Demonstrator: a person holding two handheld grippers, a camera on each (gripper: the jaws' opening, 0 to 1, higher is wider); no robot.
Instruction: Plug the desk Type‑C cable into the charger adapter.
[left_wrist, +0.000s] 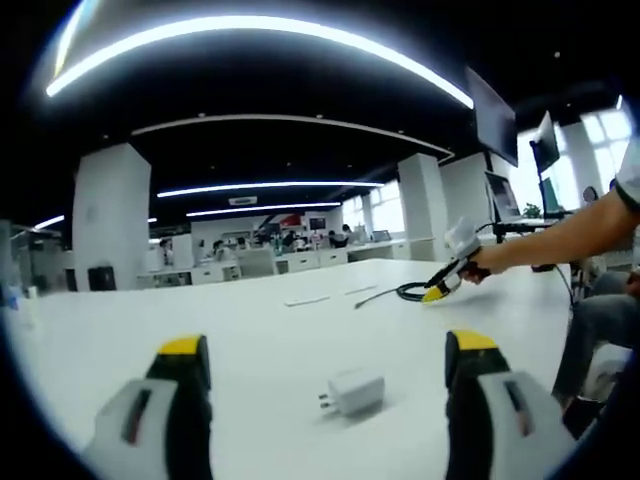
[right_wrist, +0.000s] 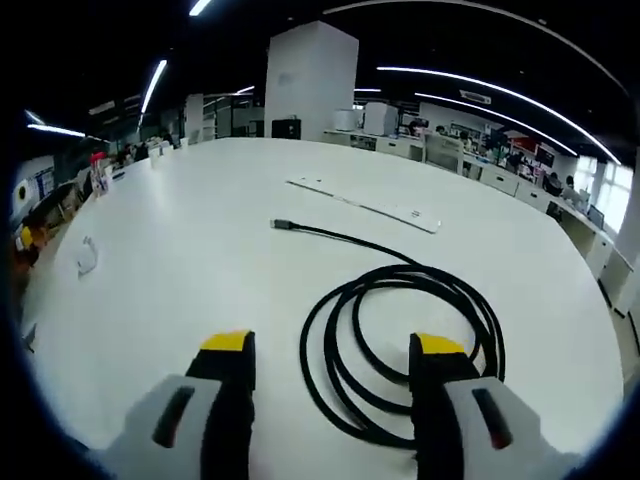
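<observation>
A white charger adapter (left_wrist: 355, 392) lies on its side on the white table (left_wrist: 250, 330), prongs pointing left, just ahead of my open left gripper (left_wrist: 328, 350) and between its yellow-tipped jaws. Farther right, a hand holds my right gripper (left_wrist: 437, 293) low over the coiled black cable (left_wrist: 408, 291). In the right gripper view the cable coil (right_wrist: 400, 350) lies in front of my open right gripper (right_wrist: 332, 348), part of the loop running between the jaws. Its Type-C plug (right_wrist: 280, 225) points away to the left. The adapter (right_wrist: 87, 257) sits far off at the left.
A flat white strip (right_wrist: 365, 205) lies beyond the cable, the same strip (left_wrist: 306, 300) shows mid-table. Monitors on arms (left_wrist: 495, 115) stand at the right edge, beside a seated person's leg (left_wrist: 600, 330). Office desks and a white column (right_wrist: 312, 80) are behind.
</observation>
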